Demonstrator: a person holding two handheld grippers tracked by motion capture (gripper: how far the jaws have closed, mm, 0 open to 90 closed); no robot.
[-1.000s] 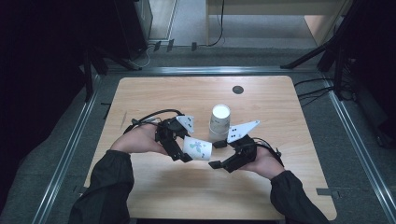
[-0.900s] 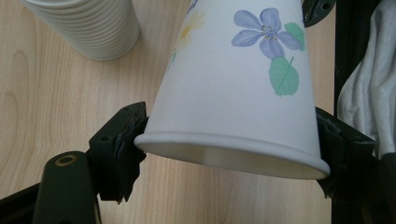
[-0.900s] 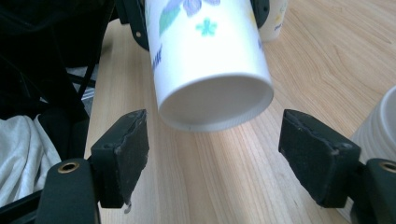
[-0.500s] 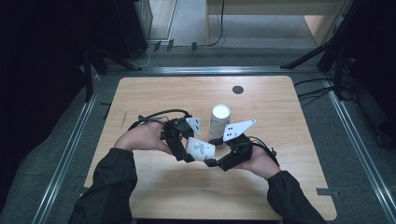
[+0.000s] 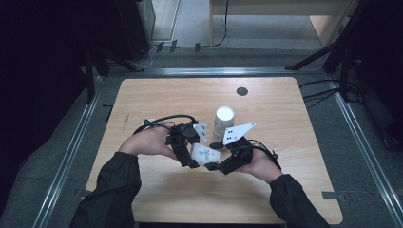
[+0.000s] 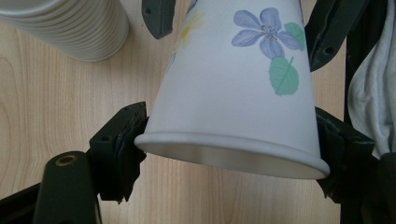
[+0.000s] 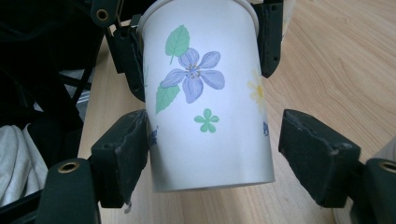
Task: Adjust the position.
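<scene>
Flowered paper cup (image 5: pixel 204 155) lies on its side above the near middle of the wooden table (image 5: pixel 157 95), held up between the two hand-held grippers. Largest here is that table, pale wood with a small dark round disc (image 5: pixel 242 91) set in it near the far edge. On it, just beyond the grippers, stands a stack of white ribbed cups (image 5: pixel 223 121), upright, mouth up; in the left gripper view its ribbed side (image 6: pixel 74 28) sits at the top left, near the flowered cup but apart from it.

The person's dark sleeves come in from the near edge. The left gripper (image 5: pixel 186 151) has the cup at its wide end: in its own view both pads press on the rolled rim (image 6: pixel 233 149), so it is clamped there at a middling width. The right gripper (image 5: pixel 219 159) comes in from the other side, around the cup's narrow bottom end (image 7: pixel 210 154). Its jaws, standing wide, have just been closing a little; one pad is against the cup's wall while the other stands clear of it with table showing in the gap.

A purple flower (image 7: pixel 192 74) with green leaves is printed on the cup's side.
</scene>
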